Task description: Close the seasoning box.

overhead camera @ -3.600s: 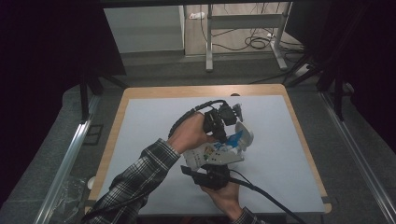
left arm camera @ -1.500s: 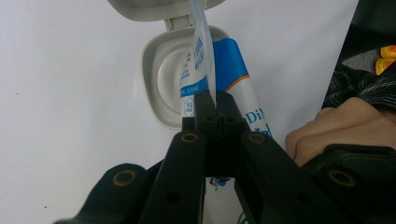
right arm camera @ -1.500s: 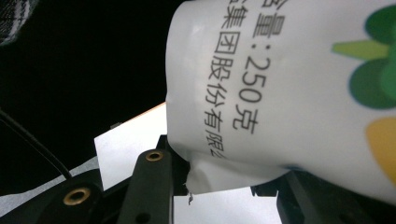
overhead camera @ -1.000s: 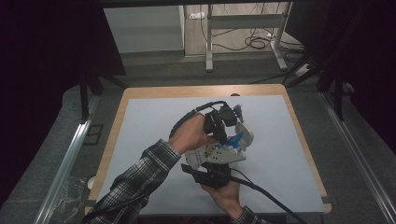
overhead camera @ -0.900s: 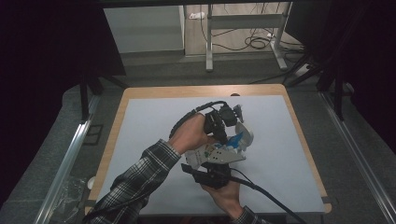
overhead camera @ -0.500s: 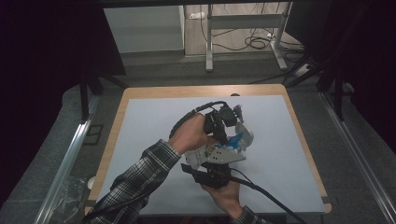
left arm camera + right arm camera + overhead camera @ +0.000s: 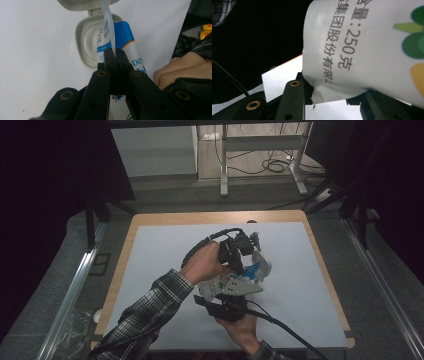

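**Pouch held between both grippers above the mat**

Soft white plastic pouch with blue and green print [image 7: 240, 280] sits over the middle of the pale grey mat [image 7: 300, 265], held off the surface. The left gripper [image 7: 239, 251] reaches in from the upper left, the left hand [image 7: 204, 265] wrapped round its body and a plaid sleeve [image 7: 150, 312] behind it. Its jaws are clenched flat on a thin fold of the pouch [image 7: 108, 37], just before an open grey hinged flip-cap [image 7: 90, 42]. The right gripper [image 7: 231, 292] comes up from the near edge in the right hand [image 7: 242, 330]; its jaws grasp the pouch's lower seam [image 7: 332, 92].

Legible print: "250" followed by Chinese characters on the white panel in the right gripper view; "DiN" on the blue-and-orange panel [image 7: 130, 47] in the left gripper view.

Mat margins lie bare on all sides of the grippers. The wooden table edge [image 7: 215, 217] frames the mat, with dark floor beyond.
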Demonstrator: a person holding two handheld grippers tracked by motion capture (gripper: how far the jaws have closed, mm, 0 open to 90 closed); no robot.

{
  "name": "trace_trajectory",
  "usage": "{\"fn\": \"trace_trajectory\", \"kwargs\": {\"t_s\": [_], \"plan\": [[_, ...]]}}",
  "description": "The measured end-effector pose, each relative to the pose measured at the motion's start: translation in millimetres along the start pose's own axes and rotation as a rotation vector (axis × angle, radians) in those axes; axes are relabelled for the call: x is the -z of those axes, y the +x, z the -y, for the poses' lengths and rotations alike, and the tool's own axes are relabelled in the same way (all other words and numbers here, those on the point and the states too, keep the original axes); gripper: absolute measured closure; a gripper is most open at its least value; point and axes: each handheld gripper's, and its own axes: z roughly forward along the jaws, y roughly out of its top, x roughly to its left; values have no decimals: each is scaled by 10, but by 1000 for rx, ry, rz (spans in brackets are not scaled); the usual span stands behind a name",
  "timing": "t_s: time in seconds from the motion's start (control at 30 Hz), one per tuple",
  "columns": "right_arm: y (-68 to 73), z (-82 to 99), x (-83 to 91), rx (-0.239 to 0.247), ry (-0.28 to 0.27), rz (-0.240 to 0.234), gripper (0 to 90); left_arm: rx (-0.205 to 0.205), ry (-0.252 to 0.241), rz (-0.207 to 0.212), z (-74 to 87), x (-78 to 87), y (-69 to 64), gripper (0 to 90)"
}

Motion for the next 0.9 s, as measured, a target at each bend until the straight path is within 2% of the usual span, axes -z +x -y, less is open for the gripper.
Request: {"fn": "trace_trajectory", "kwargs": {"t_s": [0.57, 0.9], "plan": [[25, 79, -34, 24, 12, 15, 665, 7, -13, -1, 31, 8, 10, 900], [11, 48, -14, 8, -3, 8, 665, 3, -10, 3, 9, -14, 0, 900]]}}
